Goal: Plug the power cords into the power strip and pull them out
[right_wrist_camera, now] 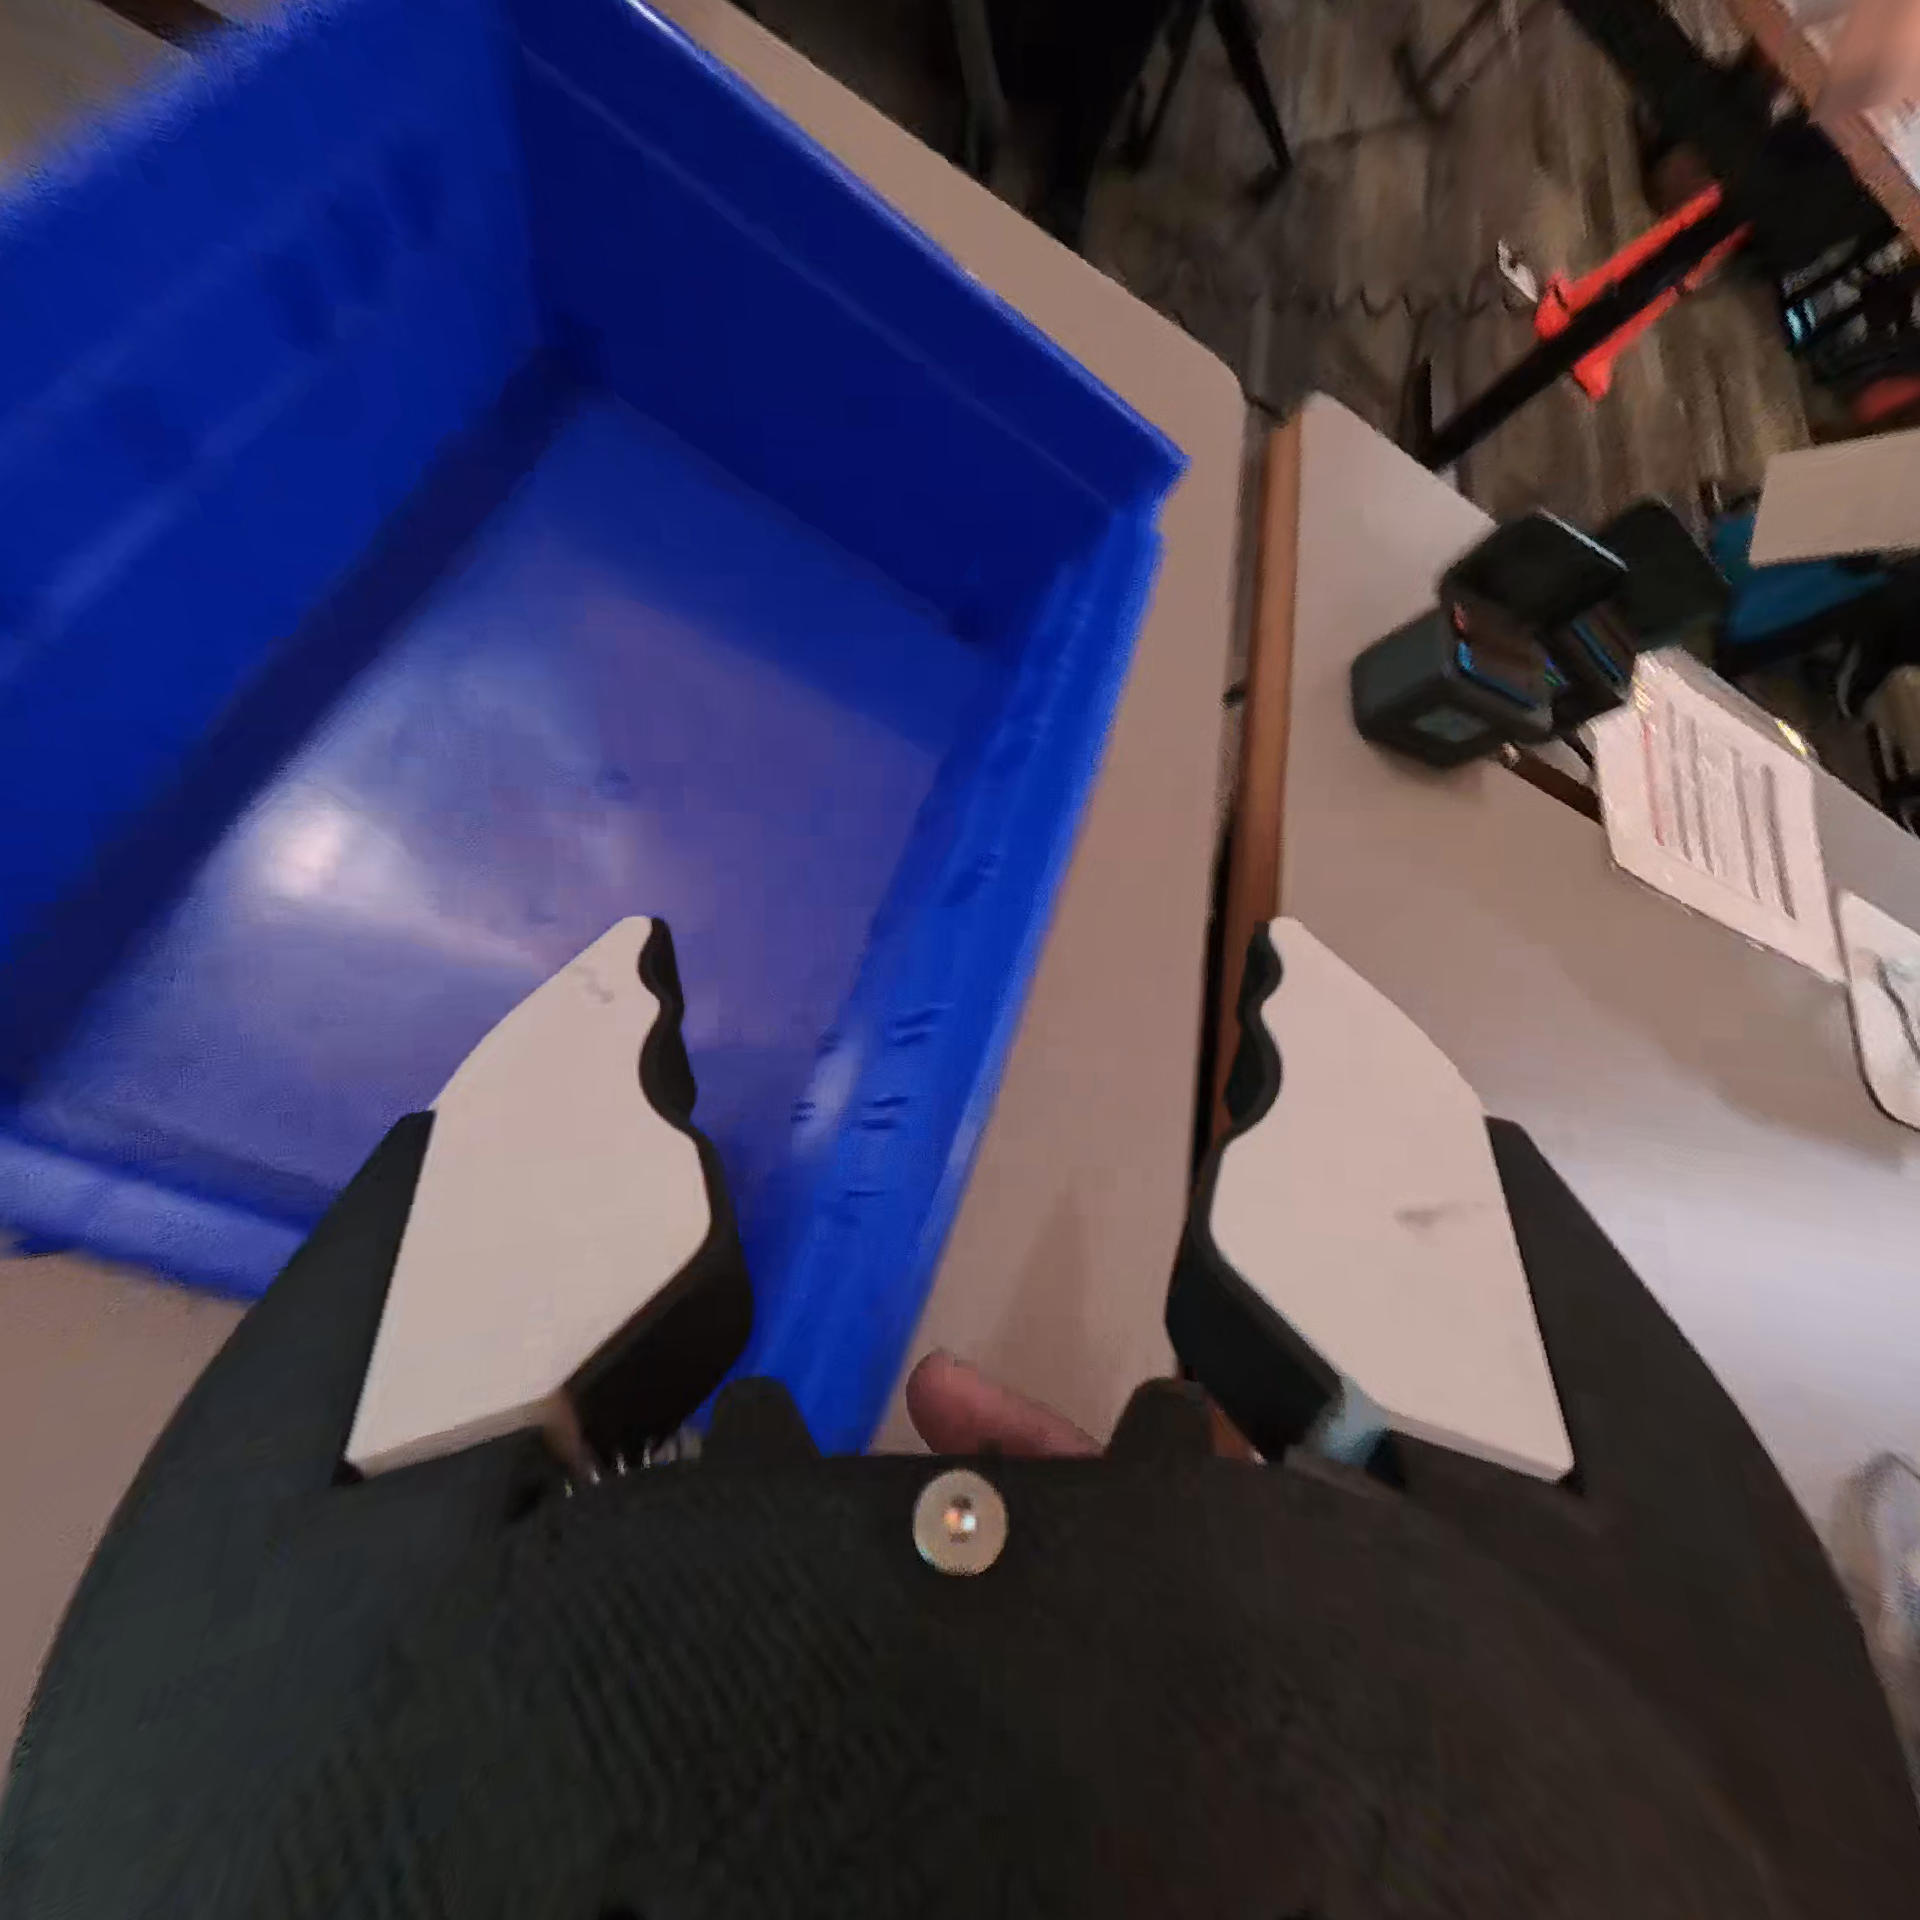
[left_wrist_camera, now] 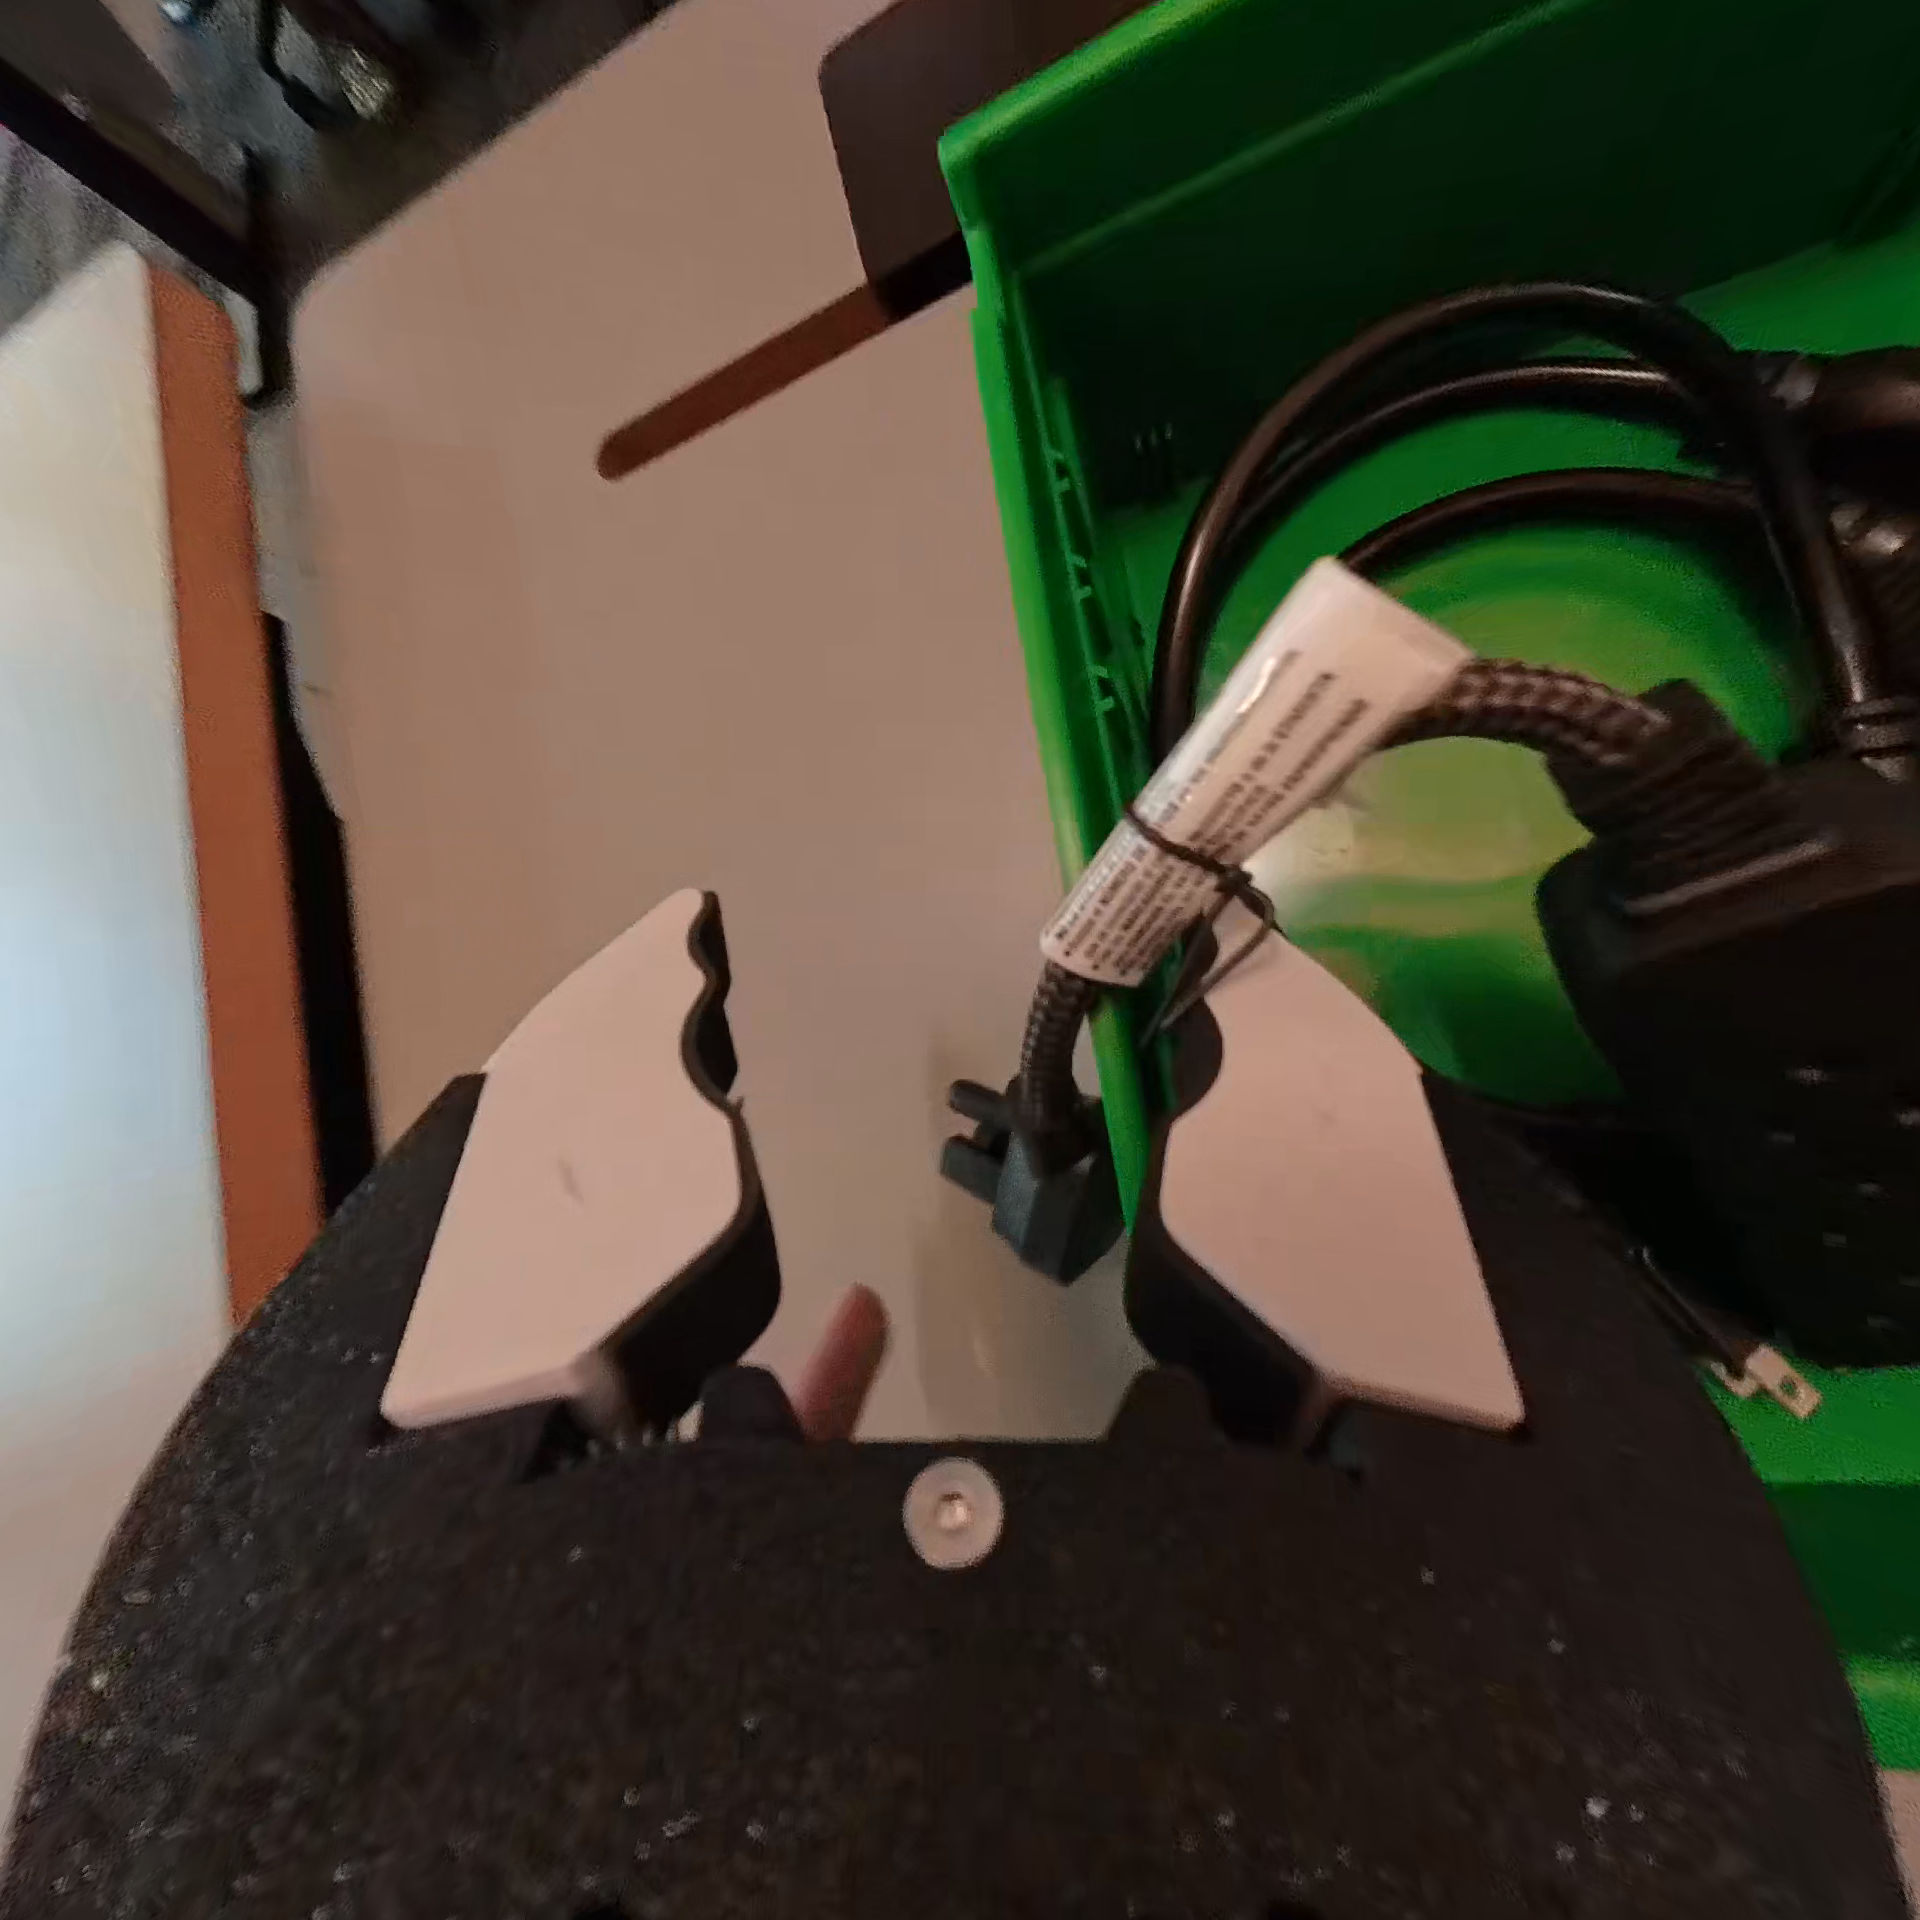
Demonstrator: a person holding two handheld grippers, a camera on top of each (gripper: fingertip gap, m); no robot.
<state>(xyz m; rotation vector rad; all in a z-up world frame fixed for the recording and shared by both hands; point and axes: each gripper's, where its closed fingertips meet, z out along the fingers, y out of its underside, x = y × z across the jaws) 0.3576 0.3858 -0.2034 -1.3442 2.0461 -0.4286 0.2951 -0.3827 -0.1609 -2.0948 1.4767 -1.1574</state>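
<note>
Left wrist view: the left gripper (left_wrist_camera: 956,997) hangs above a pale table (left_wrist_camera: 623,727) with its fingers spread wide and nothing between them. A green bin (left_wrist_camera: 1039,623) stands at the right, its near wall beside the right finger. Inside lies a black power strip (left_wrist_camera: 1766,1091) with a braided cord (left_wrist_camera: 1538,717) that arches over the bin wall. The cord carries a white label (left_wrist_camera: 1247,769) cinched by a thin black tie. Its black angled plug (left_wrist_camera: 1039,1184) hangs outside the wall, low between the fingers, touching neither as far as can be seen. Smooth black power cords (left_wrist_camera: 1351,416) are coiled deeper in the bin. A fingertip (left_wrist_camera: 847,1361) shows at the gripper's base.

Right wrist view: the right gripper (right_wrist_camera: 961,1039) is likewise wide open and empty. It hovers over the right wall of a blue bin (right_wrist_camera: 935,935), whose floor is bare. To the right a second table (right_wrist_camera: 1558,1039) holds a black device (right_wrist_camera: 1507,655) and a printed sheet (right_wrist_camera: 1714,821). The picture is motion-blurred
</note>
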